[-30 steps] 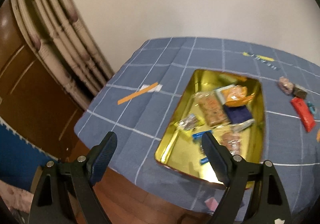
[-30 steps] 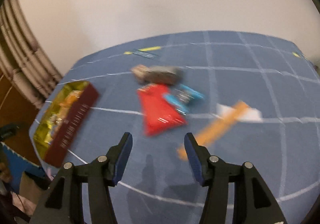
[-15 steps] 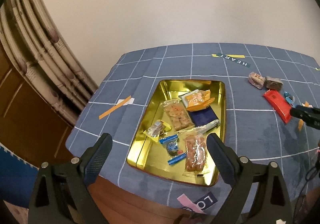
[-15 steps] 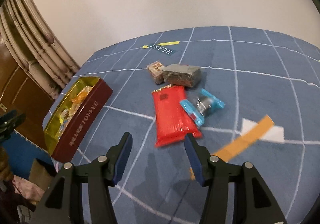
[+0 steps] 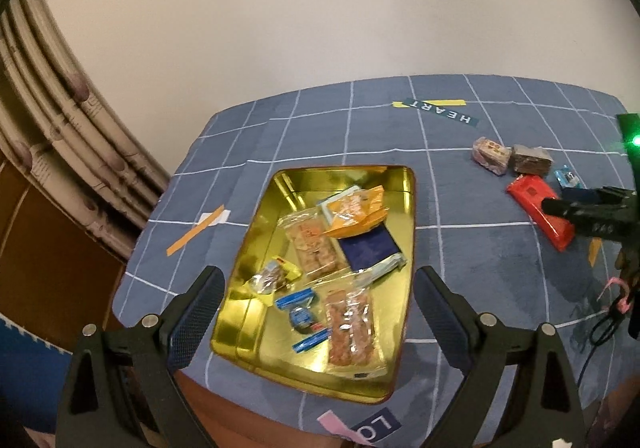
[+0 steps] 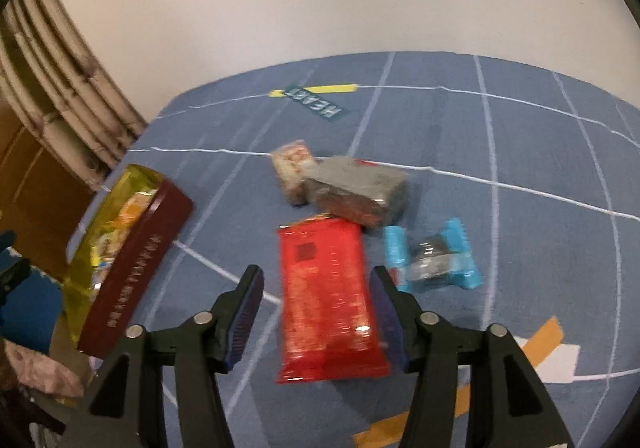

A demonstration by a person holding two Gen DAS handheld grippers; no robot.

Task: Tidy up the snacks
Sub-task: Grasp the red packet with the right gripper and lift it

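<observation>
A tin (image 5: pixel 289 185), gold inside and maroon outside, holds several snack packets at the table's near left. My left gripper (image 5: pixel 316 280) hovers over its near end, open and empty. To the right, on the blue checked cloth, lie a red packet (image 6: pixel 328 296), a grey block (image 6: pixel 356 192), a small pale packet (image 6: pixel 290 168) and a blue wrapper (image 6: pixel 436 260). My right gripper (image 6: pixel 316 274) is low over the red packet's near half. Its jaws are opening, with the packet between the fingers but not pressed. The left wrist view shows this gripper (image 5: pixel 560 206) over the red packet (image 5: pixel 532 194).
The tin's maroon wall (image 6: pixel 136 268) stands left of the right gripper. Orange tape strips (image 5: pixel 196 230) (image 6: pixel 536 344) and a HEART label (image 5: pixel 440 112) lie flat on the cloth. A curtain (image 5: pixel 60 120) hangs at the left, beyond the table's edge.
The left gripper swung right until the tin sat centred between its wider jaws. The right gripper closed in on the red packet, which now lies between its wider-spread fingers.
</observation>
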